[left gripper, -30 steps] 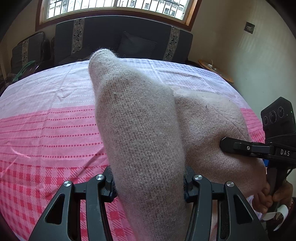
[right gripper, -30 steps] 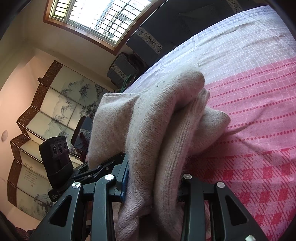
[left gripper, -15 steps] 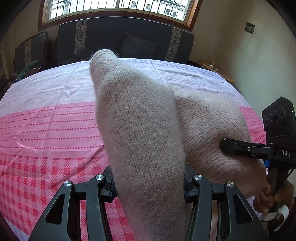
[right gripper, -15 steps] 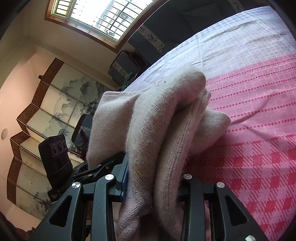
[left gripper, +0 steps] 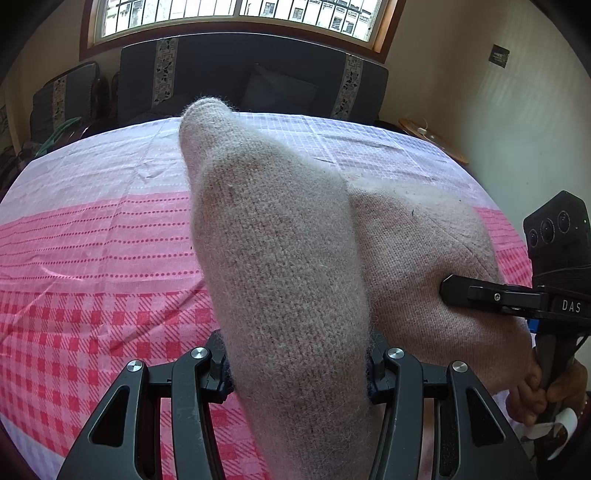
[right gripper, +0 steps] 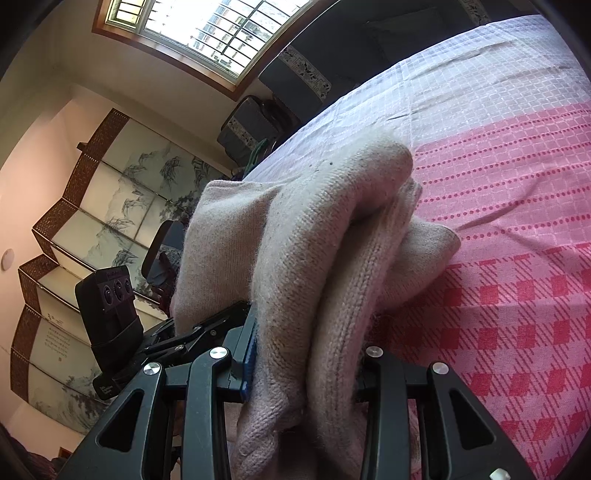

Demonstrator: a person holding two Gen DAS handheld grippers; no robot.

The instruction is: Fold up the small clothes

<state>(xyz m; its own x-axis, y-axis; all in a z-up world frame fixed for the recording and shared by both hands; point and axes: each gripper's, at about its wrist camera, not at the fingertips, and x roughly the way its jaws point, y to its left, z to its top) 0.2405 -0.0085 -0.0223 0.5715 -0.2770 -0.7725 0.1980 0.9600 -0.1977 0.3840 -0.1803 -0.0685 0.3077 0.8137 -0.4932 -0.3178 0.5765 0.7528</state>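
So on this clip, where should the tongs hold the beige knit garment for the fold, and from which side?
By its near edge, one hold toward each end, coming in from the person's side of the table. The beige knit garment is already bunched between the left tongs and the right tongs. Held there, its free length drapes forward over the pink checked cloth, probably ready to lay down.

Knitted garment [left gripper: 280, 266], beige wool: 1, bunched at centre.
Handheld grippers: 2; left gripper [left gripper: 295, 365] at 6 o'clock of its own view, right gripper [left gripper: 447, 291] entering at 3 o'clock.
Hand [left gripper: 546, 391] on a gripper handle: 1, at 4 o'clock.
Patterned cloth [left gripper: 92, 258], pink and white: 1.
Barred window [left gripper: 236, 14]: 1, at 12 o'clock.
Dark sofa [left gripper: 255, 77]: 1, at 12 o'clock.
Armchair [left gripper: 62, 99]: 1, at 10 o'clock.
Folding painted screen [right gripper: 92, 229]: 1, at 9 o'clock in the right wrist view.
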